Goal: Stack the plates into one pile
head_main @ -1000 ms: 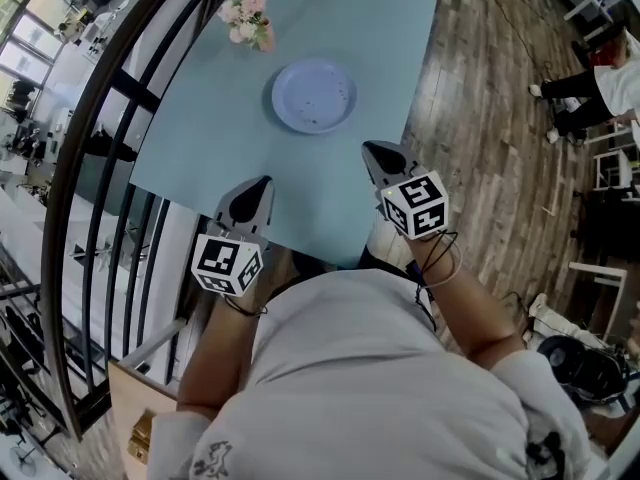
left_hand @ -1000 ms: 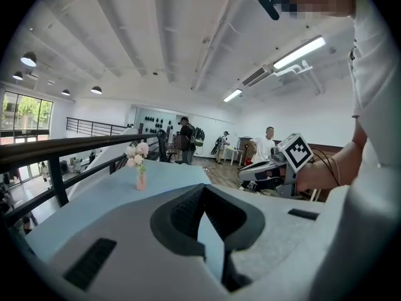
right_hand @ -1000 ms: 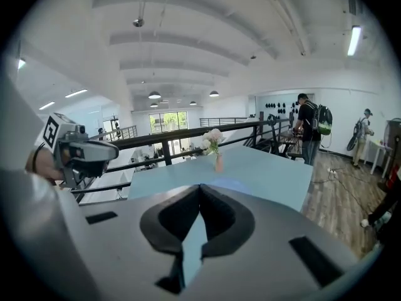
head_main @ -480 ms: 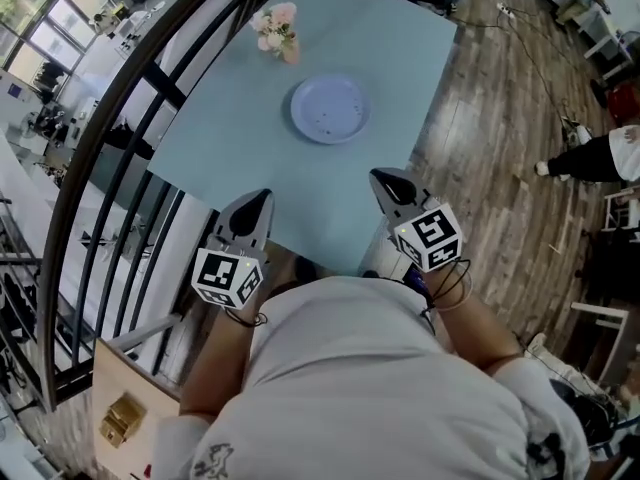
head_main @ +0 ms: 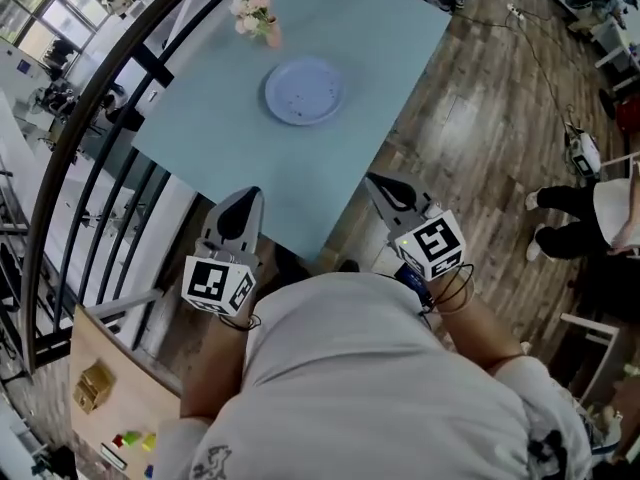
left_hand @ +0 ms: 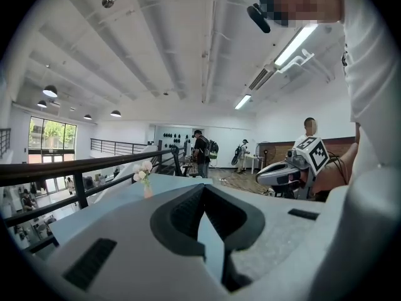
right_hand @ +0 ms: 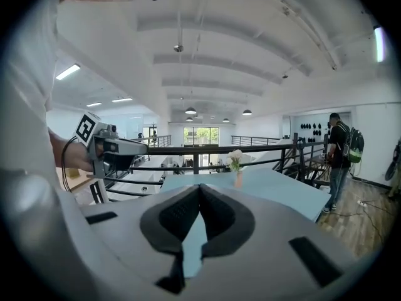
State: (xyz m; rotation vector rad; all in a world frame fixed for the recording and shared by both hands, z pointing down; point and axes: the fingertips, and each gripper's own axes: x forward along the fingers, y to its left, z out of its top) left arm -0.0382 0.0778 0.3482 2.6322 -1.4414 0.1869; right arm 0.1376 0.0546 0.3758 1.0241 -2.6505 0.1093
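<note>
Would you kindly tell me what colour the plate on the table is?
The plate is a plain pale lavender-blue, seen best in the head view.

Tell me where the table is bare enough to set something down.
Widest bare stretch: the table between the plate and the near corner by the left tool and right tool. Also bare: right of the plate toward the floor-side edge. Tightest spot: between the plate and the flowers at the far-left edge.
</note>
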